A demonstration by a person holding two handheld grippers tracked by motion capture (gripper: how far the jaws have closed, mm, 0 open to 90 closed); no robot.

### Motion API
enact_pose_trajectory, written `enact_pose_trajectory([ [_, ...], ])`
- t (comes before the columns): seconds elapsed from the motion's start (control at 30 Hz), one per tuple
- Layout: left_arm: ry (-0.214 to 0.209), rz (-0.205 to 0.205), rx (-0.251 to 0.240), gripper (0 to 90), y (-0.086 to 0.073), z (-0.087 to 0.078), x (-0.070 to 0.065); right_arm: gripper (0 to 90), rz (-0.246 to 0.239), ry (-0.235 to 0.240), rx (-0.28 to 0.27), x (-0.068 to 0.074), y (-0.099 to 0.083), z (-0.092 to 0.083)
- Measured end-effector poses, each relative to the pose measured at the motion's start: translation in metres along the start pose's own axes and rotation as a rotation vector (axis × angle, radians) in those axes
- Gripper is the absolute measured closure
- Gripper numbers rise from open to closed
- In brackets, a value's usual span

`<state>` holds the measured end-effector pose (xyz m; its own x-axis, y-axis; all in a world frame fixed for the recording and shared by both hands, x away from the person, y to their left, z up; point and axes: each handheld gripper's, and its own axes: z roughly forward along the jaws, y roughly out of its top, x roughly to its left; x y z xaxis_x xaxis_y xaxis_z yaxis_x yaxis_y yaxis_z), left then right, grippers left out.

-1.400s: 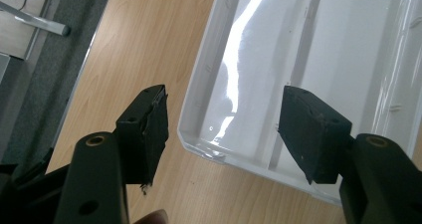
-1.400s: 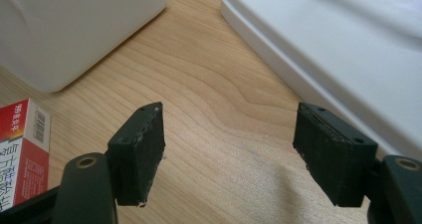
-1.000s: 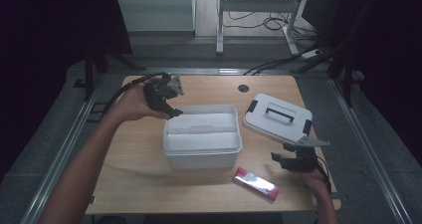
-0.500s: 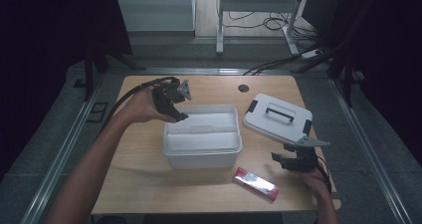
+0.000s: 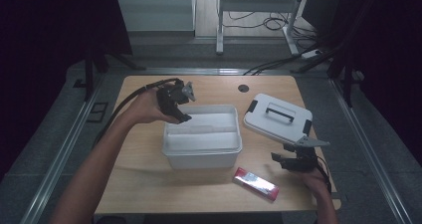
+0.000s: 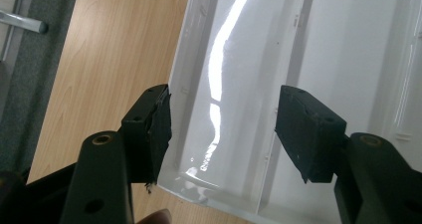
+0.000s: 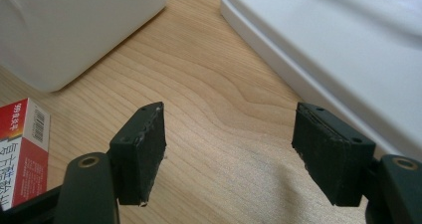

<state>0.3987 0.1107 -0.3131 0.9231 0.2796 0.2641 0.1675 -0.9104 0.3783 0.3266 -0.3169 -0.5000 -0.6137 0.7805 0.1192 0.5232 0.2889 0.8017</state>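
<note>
A white open storage box [image 5: 202, 136] stands in the middle of the table. Its white lid [image 5: 277, 118] with a dark handle lies flat to the right. A red and white carton [image 5: 256, 183] lies near the front edge. My left gripper [image 5: 183, 115] is held above the box's back left rim, open and empty. In the left gripper view its jaws span the box rim [image 6: 186, 84] and look down into the box [image 6: 348, 55]. My right gripper [image 5: 276, 159] hovers open between the carton [image 7: 22, 149] and the lid [image 7: 338, 50], over bare wood.
A round cable hole [image 5: 243, 88] sits in the wooden table [image 5: 139, 164] near its far edge. Metal rails run along both sides of the table. Cables and a stand's legs lie on the floor behind.
My left gripper has moved right, from beside the box's back left corner to over its rim. The right gripper has barely shifted.
</note>
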Motion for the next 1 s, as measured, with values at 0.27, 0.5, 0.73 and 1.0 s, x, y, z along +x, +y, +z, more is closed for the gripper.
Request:
enact_pose_trajectory([
  [0.27, -0.004, 0.001, 0.006, 39.4, 0.003, 0.005, 0.002, 29.1, 0.000, 0.001, -0.003, 0.000, 0.000, 0.000],
  [0.5, -0.010, 0.012, 0.018, 40.1, 0.006, 0.008, 0.001, 29.2, 0.000, 0.001, -0.008, 0.001, 0.001, 0.000],
  [0.73, -0.020, 0.016, 0.023, 40.3, 0.010, 0.015, -0.001, 29.2, 0.002, -0.001, -0.010, 0.000, 0.001, 0.000],
  [1.0, -0.021, 0.043, 0.051, 40.7, 0.018, 0.015, -0.005, 29.3, 0.003, 0.001, -0.009, 0.000, 0.001, -0.001],
])
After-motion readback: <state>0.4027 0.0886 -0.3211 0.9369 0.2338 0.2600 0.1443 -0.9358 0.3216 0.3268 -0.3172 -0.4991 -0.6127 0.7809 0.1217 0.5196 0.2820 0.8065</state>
